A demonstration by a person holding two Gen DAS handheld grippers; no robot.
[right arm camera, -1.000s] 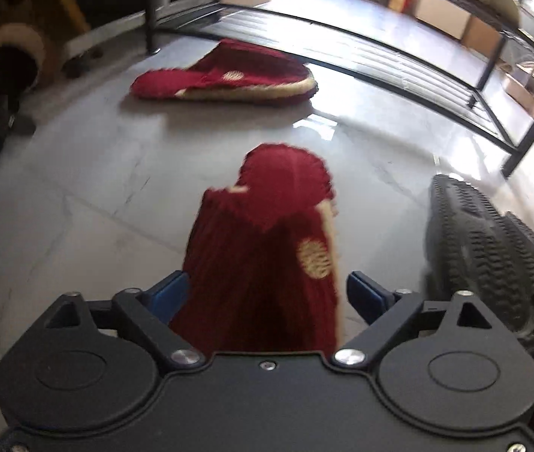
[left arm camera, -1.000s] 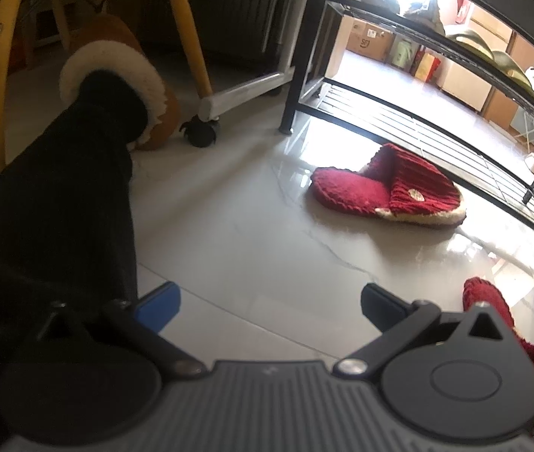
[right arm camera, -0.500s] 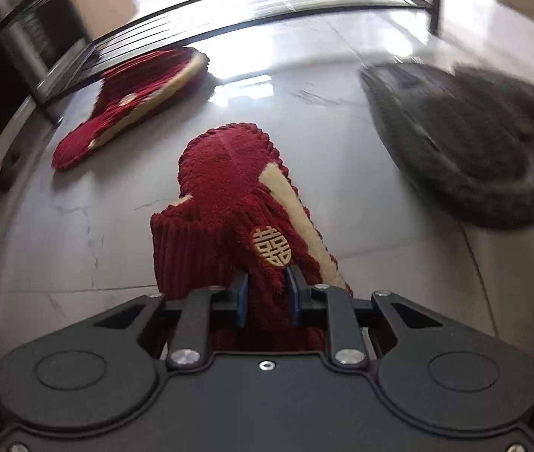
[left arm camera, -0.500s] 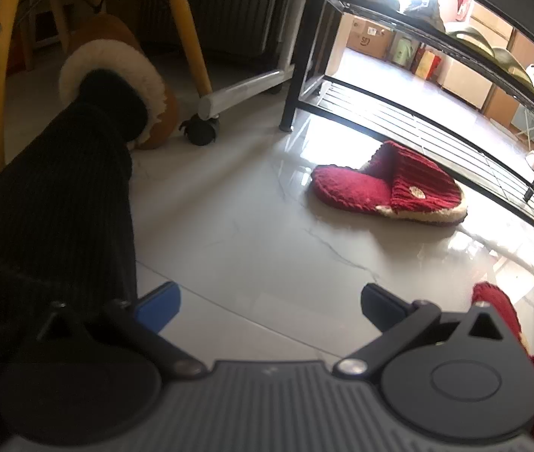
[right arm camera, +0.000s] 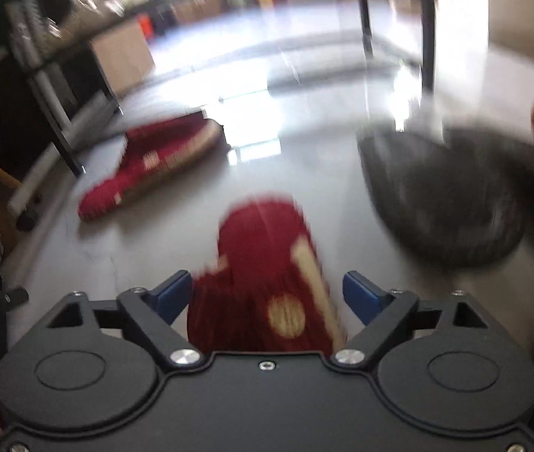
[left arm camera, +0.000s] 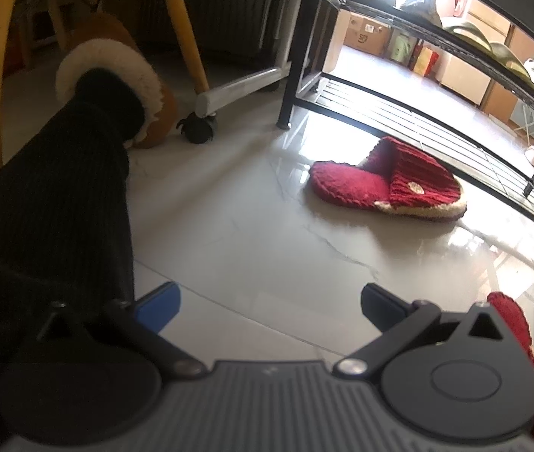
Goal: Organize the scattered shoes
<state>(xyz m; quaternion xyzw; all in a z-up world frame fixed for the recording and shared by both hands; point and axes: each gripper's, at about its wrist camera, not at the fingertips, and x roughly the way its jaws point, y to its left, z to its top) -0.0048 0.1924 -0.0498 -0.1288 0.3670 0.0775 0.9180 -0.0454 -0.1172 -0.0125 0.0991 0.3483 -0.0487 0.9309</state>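
A red knitted slipper [right arm camera: 267, 275] lies on the pale floor between the spread fingers of my right gripper [right arm camera: 269, 295], which is open; the view is blurred. Its mate [left arm camera: 387, 184] lies in front of the black shoe rack [left arm camera: 417, 120] and also shows in the right wrist view [right arm camera: 154, 165]. My left gripper [left arm camera: 270, 301] is open and empty above bare floor. The near slipper shows at the left wrist view's lower right [left arm camera: 511, 320]. A dark grey shoe [right arm camera: 440, 196] lies right of the near slipper.
A brown fleece-lined boot [left arm camera: 116, 86] with a black-clad leg [left arm camera: 60, 196] in it stands at the left. Yellow wooden chair legs [left arm camera: 180, 22] and a white castor base [left arm camera: 237, 86] stand behind. The rack's upper shelf holds green shoes [left arm camera: 493, 45].
My right gripper was shut on the near red slipper half a second ago and has opened. The right view has swung and is blurred. The left gripper has barely moved.
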